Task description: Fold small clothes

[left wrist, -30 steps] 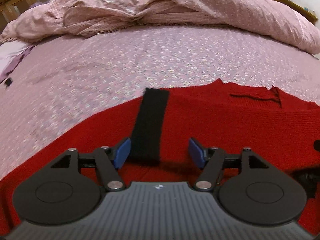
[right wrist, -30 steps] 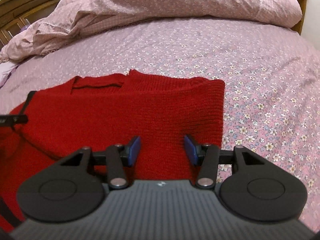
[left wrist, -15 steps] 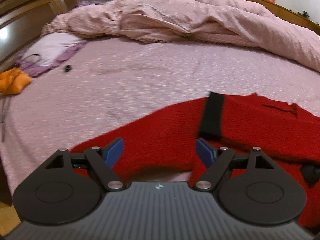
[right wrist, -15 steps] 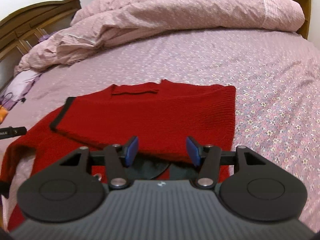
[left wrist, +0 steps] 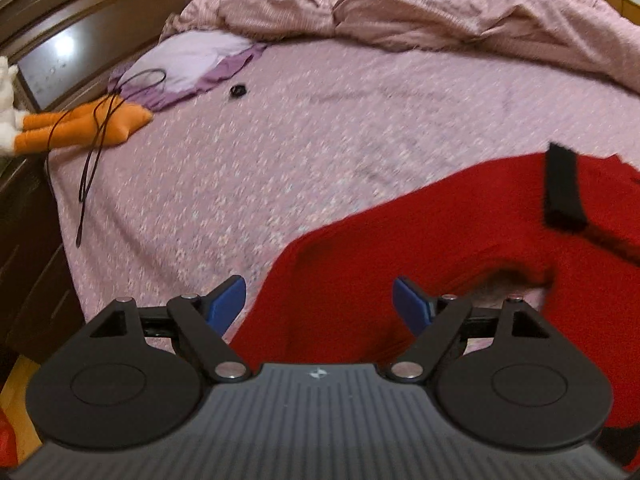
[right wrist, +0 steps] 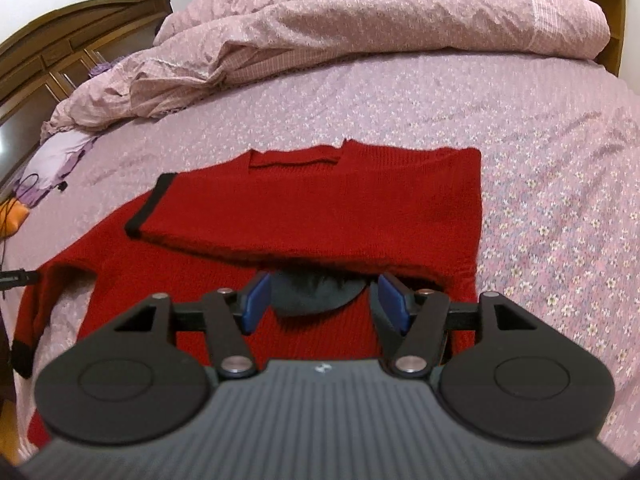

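A red knit sweater [right wrist: 340, 200] lies flat on the floral pink bed sheet [right wrist: 540, 200]. One sleeve is folded across its body, and that sleeve's black cuff [right wrist: 150, 208] ends at the left. The other sleeve [right wrist: 36, 312] trails off toward the bed's near left edge. A dark grey patch [right wrist: 316, 300] shows under the folded sleeve. My right gripper [right wrist: 320, 300] hovers over the sweater's lower body; its jaws are opening, with nothing gripped between them. My left gripper [left wrist: 316, 296] is open above the sweater's [left wrist: 420, 240] left part, and the black cuff [left wrist: 562, 188] sits far right.
A crumpled pink duvet [right wrist: 360, 24] fills the far end of the bed. At the left edge lie an orange plush toy [left wrist: 80, 128], a black cord [left wrist: 92, 160], a lilac cloth [left wrist: 188, 60] and a small black object [left wrist: 238, 90]. Dark wooden furniture [left wrist: 28, 240] borders that side.
My left gripper swung left across the sweater, so the black cuff slid to the right of its view, and its jaws widened. My right gripper drew back and up, jaws spreading.
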`<state>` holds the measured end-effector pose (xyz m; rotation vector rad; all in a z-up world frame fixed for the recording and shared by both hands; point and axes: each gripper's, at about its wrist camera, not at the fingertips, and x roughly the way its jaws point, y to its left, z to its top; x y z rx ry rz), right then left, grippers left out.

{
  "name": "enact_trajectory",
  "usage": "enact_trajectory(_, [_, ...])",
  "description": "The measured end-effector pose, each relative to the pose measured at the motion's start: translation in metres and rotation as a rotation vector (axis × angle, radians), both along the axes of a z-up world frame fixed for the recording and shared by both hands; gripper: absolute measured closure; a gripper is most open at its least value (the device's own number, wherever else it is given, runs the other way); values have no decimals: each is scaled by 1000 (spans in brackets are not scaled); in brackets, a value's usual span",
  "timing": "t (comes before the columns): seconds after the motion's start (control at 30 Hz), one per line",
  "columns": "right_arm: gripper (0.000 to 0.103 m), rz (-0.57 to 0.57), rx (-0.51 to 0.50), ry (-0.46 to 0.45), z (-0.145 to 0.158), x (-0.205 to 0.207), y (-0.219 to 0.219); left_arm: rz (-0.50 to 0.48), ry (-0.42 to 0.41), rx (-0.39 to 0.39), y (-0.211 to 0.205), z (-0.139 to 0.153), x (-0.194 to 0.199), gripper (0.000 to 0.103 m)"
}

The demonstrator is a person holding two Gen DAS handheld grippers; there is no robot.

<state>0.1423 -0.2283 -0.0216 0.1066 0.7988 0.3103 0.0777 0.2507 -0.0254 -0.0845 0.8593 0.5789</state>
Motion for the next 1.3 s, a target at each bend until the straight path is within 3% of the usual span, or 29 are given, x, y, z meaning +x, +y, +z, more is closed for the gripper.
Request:
enact_trajectory(0.47, [41, -15, 1, 45, -9, 0, 2, 58, 63, -25, 36, -36, 9, 19])
enact_trajectory(0.97, [41, 2, 4, 66, -13, 1, 12, -53, 26, -37, 52, -41, 13, 19])
enact_trajectory(1.03, [41, 3, 6, 65, -12, 1, 12, -73, 14, -43, 53, -41, 10, 23])
enact_trajectory(1.1, [41, 1, 6, 65, -12, 1, 11, -105, -6, -68, 52, -40, 7, 40])
enact_trajectory(1.3, [41, -5, 12, 74, -13, 3, 12, -174, 13, -52, 41, -37, 12, 65])
